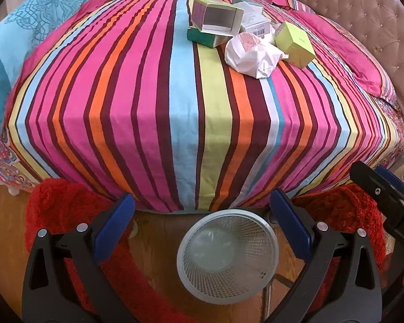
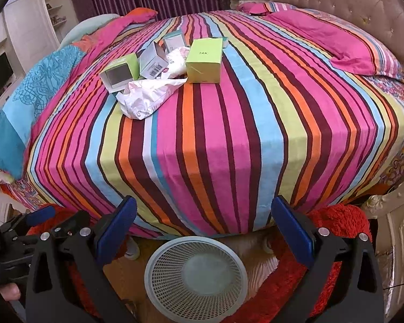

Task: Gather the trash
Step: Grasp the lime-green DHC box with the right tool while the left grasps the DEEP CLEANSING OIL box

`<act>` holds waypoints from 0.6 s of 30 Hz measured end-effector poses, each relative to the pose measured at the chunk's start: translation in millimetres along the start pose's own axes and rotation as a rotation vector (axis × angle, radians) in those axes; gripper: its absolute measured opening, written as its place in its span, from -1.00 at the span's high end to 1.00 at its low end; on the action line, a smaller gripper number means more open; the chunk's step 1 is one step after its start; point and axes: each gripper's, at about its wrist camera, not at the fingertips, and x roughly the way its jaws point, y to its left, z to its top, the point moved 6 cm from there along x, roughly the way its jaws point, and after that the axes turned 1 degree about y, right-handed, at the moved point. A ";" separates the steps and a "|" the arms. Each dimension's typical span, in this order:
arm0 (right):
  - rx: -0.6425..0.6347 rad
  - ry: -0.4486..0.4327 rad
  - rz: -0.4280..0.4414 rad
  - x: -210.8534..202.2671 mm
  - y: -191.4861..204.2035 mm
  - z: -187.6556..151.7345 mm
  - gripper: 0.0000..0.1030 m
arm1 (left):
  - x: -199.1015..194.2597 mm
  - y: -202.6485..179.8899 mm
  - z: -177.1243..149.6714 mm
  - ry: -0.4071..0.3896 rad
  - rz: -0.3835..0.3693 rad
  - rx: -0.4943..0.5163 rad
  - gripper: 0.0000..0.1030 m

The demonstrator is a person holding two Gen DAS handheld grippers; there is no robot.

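Home bedroom: striped bed point(image 2: 229, 123), headboard point(image 2: 336, 5).

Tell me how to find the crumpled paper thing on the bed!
Look at the striped bedspread and find the pile of little boxes on top. The crumpled white wrapper lies at the pile's front edge, nearest the foot of the bed. It is the only soft, wrinkled thing there; its neighbours, like the closed green box, are stiff cardboard.

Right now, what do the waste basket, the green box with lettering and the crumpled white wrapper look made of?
Waste basket: likely moulded plastic, matt pale grey, with a regular mesh wall.
Green box: thin cardboard, smooth lime print, crisp folded edges.
Crumpled white wrapper: paper or thin plastic film; sharp creases and a slight sheen leave it open.
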 end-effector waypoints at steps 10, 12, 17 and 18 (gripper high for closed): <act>0.048 -0.076 -0.063 4.8 -18.4 39.2 -0.86 | 2.9 2.4 38.8 -0.028 -0.024 -0.047 -0.89; 0.057 -0.090 -0.058 8.1 -20.7 52.8 -0.86 | 4.1 2.0 56.0 -0.045 -0.033 -0.060 -0.89; 0.023 -0.143 -0.049 16.5 -18.3 92.2 -0.86 | 8.5 -2.3 102.6 -0.070 -0.092 -0.100 -0.89; 0.014 -0.144 -0.046 19.5 -17.3 98.5 -0.86 | 9.2 -2.6 109.2 -0.075 -0.099 -0.107 -0.89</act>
